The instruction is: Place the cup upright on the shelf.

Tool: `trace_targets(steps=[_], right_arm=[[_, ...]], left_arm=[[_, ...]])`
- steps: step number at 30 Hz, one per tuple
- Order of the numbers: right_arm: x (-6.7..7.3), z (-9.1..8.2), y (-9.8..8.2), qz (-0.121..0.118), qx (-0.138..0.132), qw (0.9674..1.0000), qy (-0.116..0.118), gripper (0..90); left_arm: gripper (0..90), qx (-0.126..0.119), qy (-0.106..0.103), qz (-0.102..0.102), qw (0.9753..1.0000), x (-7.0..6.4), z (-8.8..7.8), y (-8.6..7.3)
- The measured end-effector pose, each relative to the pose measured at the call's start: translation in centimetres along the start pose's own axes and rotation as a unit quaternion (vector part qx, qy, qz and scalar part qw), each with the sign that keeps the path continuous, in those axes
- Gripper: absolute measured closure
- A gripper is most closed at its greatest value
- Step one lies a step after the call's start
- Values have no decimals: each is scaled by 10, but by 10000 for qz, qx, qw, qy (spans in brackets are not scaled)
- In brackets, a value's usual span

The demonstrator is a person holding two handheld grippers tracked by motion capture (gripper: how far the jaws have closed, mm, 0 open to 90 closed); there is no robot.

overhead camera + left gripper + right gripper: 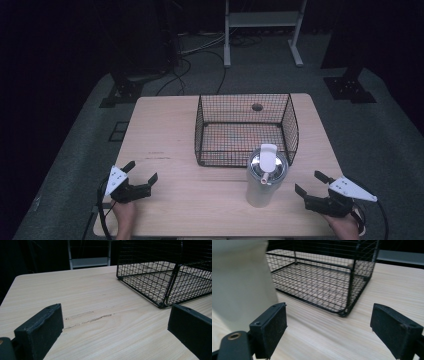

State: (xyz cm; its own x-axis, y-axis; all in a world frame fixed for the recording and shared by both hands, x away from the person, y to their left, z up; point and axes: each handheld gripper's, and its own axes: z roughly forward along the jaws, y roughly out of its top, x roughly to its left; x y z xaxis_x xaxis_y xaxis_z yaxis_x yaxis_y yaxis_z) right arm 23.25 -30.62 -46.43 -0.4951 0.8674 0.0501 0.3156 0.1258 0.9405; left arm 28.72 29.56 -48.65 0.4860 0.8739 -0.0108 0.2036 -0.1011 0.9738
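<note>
A black wire basket (246,129) stands empty in the middle of the wooden table (165,145). In front of its near right corner stands a tall white tumbler (264,176) with a silver lid and white flip tab. My left gripper (141,172) rests open at the table's near left, jaws pointing toward the basket (160,275). At the near right, my right gripper (311,183) is open too, just right of the tumbler (242,282), with the basket (322,282) beyond. Nothing sits between either pair of jaws.
A round hole (257,107) shows in the tabletop behind the basket. Beyond the table, a white metal stand (262,30) and cables (200,50) lie on the dark floor. Bare wood stretches left of the basket.
</note>
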Motion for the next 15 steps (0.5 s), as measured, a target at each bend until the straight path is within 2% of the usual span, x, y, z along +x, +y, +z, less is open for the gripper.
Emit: trace_targets(steps=[11, 12, 13, 15], right_arm=[[25, -2, 3, -215, 71, 9988, 437, 126], [32, 0, 3, -262, 112, 9979, 581, 122], [32, 0, 3, -262, 112, 9979, 581, 122], [42, 2, 5, -378, 138, 9964, 750, 107]], left_arm=[[0, -1, 7, -2, 10000, 0, 0, 0], [0, -1, 5, -4, 10000, 0, 0, 0], [0, -1, 5, -4, 10000, 0, 0, 0], [0, -4, 4, -1, 10000, 0, 0, 0]])
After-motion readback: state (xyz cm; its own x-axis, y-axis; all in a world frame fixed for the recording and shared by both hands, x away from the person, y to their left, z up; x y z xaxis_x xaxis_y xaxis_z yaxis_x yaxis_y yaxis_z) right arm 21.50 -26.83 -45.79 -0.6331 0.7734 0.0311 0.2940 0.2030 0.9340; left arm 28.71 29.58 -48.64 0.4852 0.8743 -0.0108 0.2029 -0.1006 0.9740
